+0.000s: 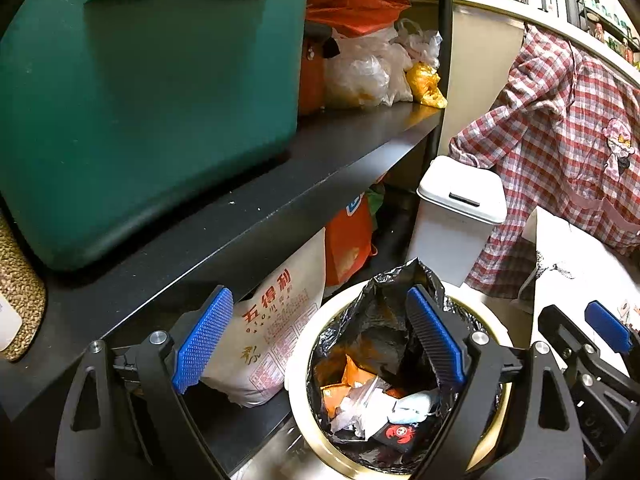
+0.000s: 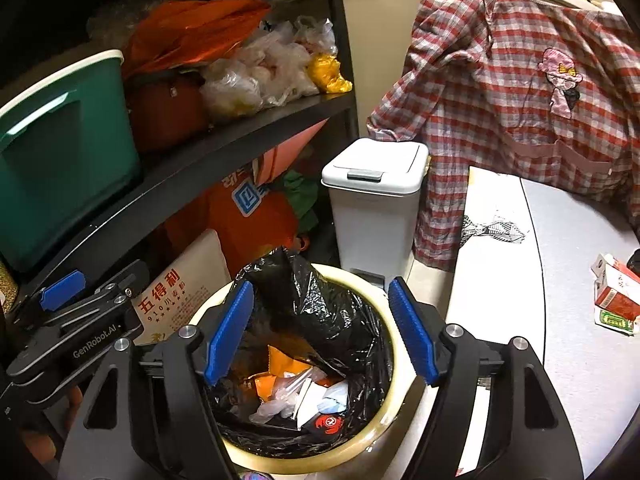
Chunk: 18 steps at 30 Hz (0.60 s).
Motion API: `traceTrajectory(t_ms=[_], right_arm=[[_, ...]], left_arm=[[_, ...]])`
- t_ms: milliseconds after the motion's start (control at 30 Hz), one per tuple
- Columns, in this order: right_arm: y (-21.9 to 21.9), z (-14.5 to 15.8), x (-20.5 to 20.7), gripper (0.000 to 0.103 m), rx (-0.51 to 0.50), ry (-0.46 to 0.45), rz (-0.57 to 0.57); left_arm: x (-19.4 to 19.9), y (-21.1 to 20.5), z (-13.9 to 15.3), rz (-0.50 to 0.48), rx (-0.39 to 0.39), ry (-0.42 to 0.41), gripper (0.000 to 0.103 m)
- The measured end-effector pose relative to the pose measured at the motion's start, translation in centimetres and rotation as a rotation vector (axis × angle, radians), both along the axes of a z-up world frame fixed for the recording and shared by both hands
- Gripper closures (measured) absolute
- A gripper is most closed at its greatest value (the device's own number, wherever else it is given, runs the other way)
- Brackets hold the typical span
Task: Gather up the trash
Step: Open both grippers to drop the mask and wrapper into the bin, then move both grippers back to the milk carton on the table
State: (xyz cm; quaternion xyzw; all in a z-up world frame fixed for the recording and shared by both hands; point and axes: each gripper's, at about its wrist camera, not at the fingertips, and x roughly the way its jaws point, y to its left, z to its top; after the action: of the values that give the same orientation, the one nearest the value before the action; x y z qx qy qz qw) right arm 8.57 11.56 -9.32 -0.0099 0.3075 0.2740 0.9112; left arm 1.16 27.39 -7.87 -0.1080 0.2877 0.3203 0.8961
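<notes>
A round cream bin [image 2: 394,404] lined with a black bag [image 2: 320,300] sits on the floor below both grippers; it also shows in the left wrist view [image 1: 298,364]. Inside lie wrappers, tissues and a black packet [image 2: 328,424]. My left gripper [image 1: 320,340] is open and empty, at the bin's left rim. My right gripper [image 2: 320,332] is open and empty, straight above the bin. Red and white cartons and a green wrapper [image 2: 616,300] lie on the grey table [image 2: 580,360] at the right.
A black shelf [image 1: 240,208] at the left holds a green tub [image 1: 140,100] and plastic bags [image 2: 260,76]. A white sack [image 1: 276,332] leans beside the bin. A white lidded bin [image 2: 376,200] stands behind. A plaid shirt [image 2: 520,100] hangs at the back right.
</notes>
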Motion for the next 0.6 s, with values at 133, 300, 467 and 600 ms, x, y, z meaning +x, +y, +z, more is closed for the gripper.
traceTrajectory(t_ms=[133,300,467,600], right_arm=[[-0.9,1.0,-0.9,0.029,0.0,-0.02,-0.005],[-2.9,2.8,-1.9,0.026,-0.002,-0.056,-0.018],[-7.1,4.5,-1.8,0.023,0.005,-0.095,-0.099],[-11.7,5.0,-0.7,0.023,0.02,-0.086,-0.188]], left_arm=[[-0.5,-0.5,0.5,-0.011,-0.025,-0.036,0.016],[-0.1,-2.1,1.3,-0.054,-0.049,-0.073,0.016],[1.1,-5.4,1.8,-0.133,-0.005,-0.084,0.016],[2.2,-7.9,2.1,-0.191,-0.003,-0.088,0.016]])
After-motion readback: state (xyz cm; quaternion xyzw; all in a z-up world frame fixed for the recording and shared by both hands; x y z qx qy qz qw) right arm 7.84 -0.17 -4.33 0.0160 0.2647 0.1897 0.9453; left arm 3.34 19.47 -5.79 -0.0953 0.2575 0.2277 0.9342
